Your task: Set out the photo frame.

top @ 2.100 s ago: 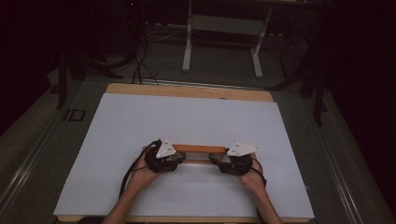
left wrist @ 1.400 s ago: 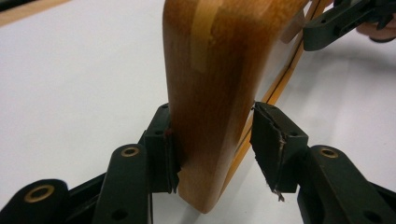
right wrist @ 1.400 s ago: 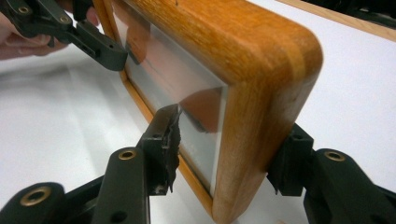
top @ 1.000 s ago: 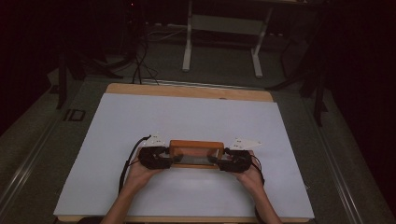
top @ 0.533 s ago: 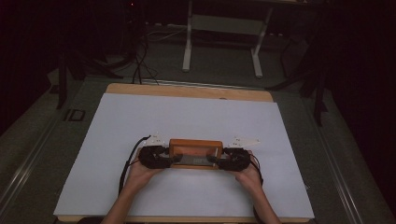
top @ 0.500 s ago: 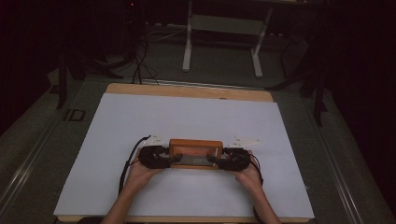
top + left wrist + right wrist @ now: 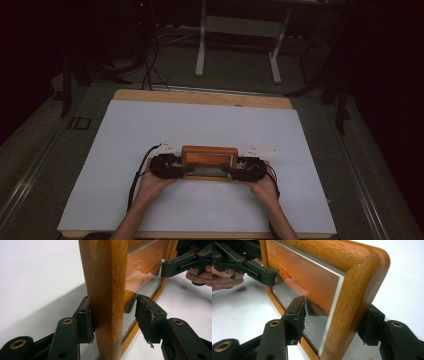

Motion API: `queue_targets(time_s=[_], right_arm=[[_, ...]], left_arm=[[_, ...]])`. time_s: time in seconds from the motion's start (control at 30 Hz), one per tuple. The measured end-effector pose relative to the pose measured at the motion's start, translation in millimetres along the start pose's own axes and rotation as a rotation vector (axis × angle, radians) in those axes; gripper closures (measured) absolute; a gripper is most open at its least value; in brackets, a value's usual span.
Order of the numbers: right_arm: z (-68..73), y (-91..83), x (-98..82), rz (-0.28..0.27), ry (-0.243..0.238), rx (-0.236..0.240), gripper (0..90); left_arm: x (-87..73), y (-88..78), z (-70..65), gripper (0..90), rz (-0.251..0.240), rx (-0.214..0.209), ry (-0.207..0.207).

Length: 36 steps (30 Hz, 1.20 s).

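The wooden-framed orange sunset picture (image 7: pixel 209 162) stands upright on the white bench (image 7: pixel 125 135), near the front edge, long axis left to right, glass facing near. Both jaws have just been opening: left hand-held gripper (image 7: pixel 113 312) and right hand-held gripper (image 7: pixel 334 320) are releasing its ends. Next, back both away without tipping it.

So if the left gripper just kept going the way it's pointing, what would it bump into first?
The wooden picture frame. The left gripper points straight at the frame's side edge, which already stands between its jaws, one pad against the wood, the other slightly off. Beyond it, probably the right gripper.
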State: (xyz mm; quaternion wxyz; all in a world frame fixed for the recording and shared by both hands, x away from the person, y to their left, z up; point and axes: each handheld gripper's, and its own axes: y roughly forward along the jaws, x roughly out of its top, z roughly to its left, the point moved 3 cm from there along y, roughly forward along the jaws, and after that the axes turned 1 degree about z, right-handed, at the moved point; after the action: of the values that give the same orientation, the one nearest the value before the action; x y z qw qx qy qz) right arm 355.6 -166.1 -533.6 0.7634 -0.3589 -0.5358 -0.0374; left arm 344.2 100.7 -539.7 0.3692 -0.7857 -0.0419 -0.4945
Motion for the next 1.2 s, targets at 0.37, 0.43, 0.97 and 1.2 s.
queue_targets(time_s=[0.37, 0.43, 0.97, 1.2], right_arm=[[-2.8, -6.8, 1.2, -0.016, -0.009, -0.024, 44.3], [-2.7, -7.8, 1.5, -0.015, -0.011, -0.024, 43.9], [-2.7, -23.1, 6.5, 0.006, -0.069, -0.042, 42.1], [-7.1, -34.6, 6.5, 0.021, -0.078, -0.033, 41.4]], left_arm=[[-1.0, -2.6, 2.6, 45.4, 0.011, 0.021, -0.002], [-0.7, -4.4, 2.6, 44.6, 0.006, 0.019, -0.005], [0.4, -25.4, 3.6, 41.7, -0.023, 0.060, 0.013], [-1.8, -36.5, 5.0, 41.3, -0.033, 0.044, 0.015]])
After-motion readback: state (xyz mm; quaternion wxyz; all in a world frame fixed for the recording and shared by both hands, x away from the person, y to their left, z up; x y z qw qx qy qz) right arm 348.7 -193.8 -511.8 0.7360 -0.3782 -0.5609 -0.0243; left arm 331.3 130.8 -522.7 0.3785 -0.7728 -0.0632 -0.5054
